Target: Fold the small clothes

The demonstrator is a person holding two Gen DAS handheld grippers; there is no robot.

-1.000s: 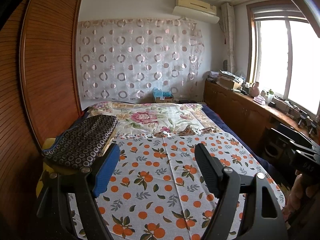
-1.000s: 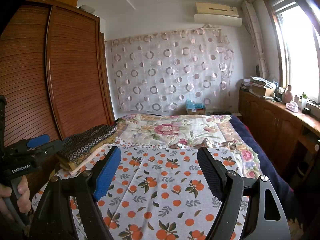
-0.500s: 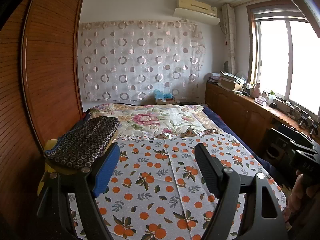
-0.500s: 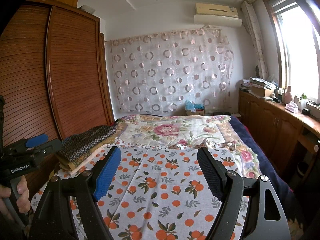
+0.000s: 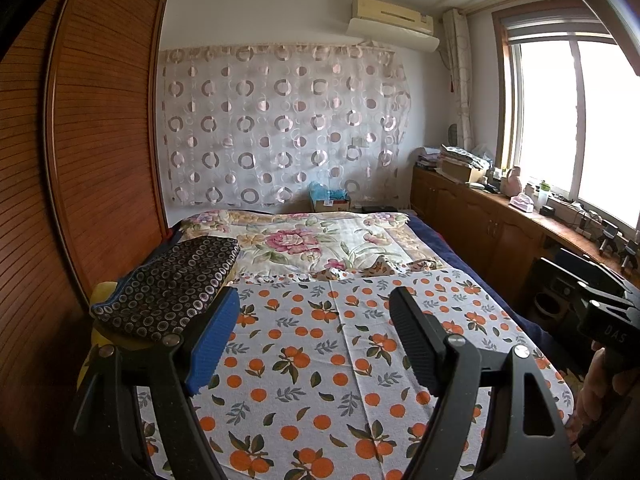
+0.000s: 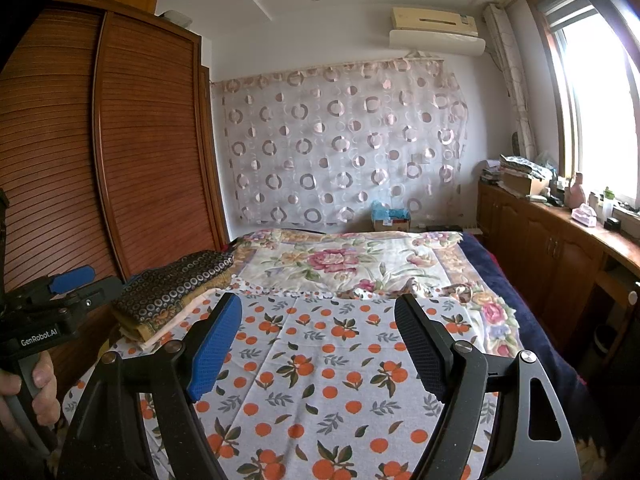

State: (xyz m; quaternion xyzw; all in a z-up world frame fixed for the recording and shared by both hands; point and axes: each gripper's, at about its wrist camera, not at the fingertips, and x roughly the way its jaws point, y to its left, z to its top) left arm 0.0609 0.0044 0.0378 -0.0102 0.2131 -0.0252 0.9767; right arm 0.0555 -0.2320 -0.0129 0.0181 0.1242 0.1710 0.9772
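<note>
Right wrist view: "GenRobot.AI" is read on the left tool, left of the right tool; both tools are held apart, nothing clamped.

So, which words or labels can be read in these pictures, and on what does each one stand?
"GenRobot.AI": white print on the black body of the left hand-held gripper, seen from the right wrist.
"DAS": faint letters on the black body of the right hand-held gripper, seen from the left wrist.
Air conditioner marking and cardboard box label: too small to read.
</note>
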